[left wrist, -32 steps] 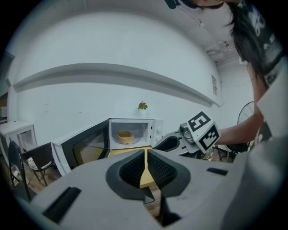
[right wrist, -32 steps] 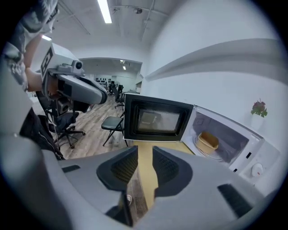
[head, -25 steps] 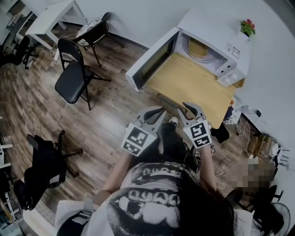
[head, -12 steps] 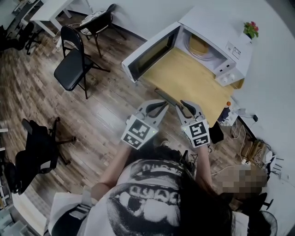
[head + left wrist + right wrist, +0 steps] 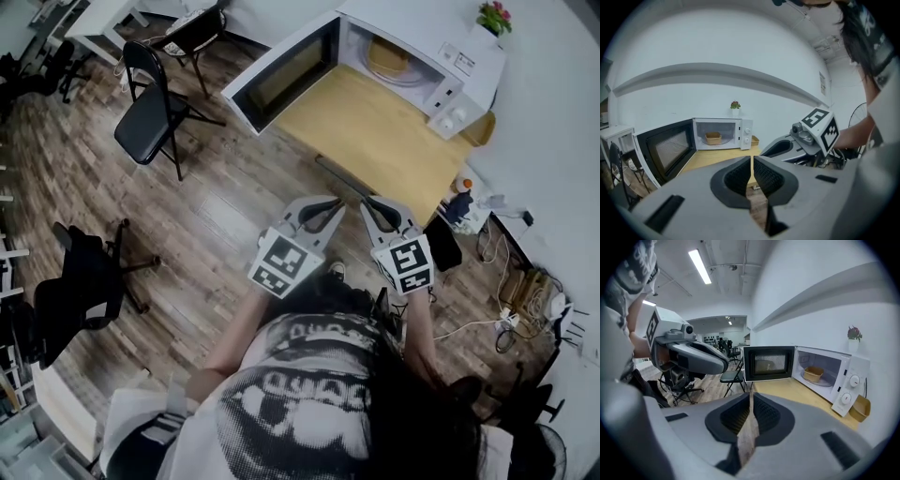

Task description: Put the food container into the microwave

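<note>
The white microwave (image 5: 412, 56) stands at the far end of a wooden table (image 5: 375, 131) with its door (image 5: 281, 70) swung wide open. A tan food container (image 5: 384, 58) sits on the turntable inside, also visible in the left gripper view (image 5: 712, 138) and the right gripper view (image 5: 813, 373). Both grippers hang in front of the person's chest, well short of the table's near edge. My left gripper (image 5: 317, 214) is shut and holds nothing. My right gripper (image 5: 380, 214) beside it is shut and empty too.
A black folding chair (image 5: 150, 117) stands left of the open door. An office chair (image 5: 84, 300) is at the left on the wood floor. A potted plant (image 5: 492, 16) tops the microwave, a tan basket (image 5: 860, 408) sits beside it, and cables (image 5: 511, 291) lie at the right.
The microwave and table have slid up and away in the head view, as the person stands farther back. Both grippers stay shut, side by side in front of the body.
</note>
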Demonstrator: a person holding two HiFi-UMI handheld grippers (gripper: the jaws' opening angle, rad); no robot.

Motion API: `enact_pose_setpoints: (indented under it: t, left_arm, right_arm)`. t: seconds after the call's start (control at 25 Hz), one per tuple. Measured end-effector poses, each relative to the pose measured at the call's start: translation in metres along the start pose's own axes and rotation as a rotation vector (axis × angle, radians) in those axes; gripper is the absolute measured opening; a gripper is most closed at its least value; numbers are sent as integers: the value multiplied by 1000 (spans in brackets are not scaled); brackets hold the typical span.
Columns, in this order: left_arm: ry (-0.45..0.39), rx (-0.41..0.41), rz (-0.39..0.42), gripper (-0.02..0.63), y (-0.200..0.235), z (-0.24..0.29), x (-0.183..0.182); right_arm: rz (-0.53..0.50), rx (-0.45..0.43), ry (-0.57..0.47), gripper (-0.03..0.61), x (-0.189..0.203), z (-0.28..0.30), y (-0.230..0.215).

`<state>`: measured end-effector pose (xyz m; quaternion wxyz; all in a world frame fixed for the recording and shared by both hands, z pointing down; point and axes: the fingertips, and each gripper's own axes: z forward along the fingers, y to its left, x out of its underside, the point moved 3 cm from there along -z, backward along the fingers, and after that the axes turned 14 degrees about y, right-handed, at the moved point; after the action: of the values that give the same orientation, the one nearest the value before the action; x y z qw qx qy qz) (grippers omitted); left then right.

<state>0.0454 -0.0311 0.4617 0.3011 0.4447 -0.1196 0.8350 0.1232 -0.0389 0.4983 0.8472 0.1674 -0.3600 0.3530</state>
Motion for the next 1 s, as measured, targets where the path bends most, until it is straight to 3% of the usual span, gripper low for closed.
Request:
enact_pose_setpoints:
  t: [0.48,1.0]
  left_arm:
    - [12,-140,-48,17,-36,-17,18]
    - [-3,-185,-62,17,-83,-35,37]
  right_arm:
    - [-37,-78,-88,0,31,-44,20]
    - [-67,-147,-135,2,51,-76,47]
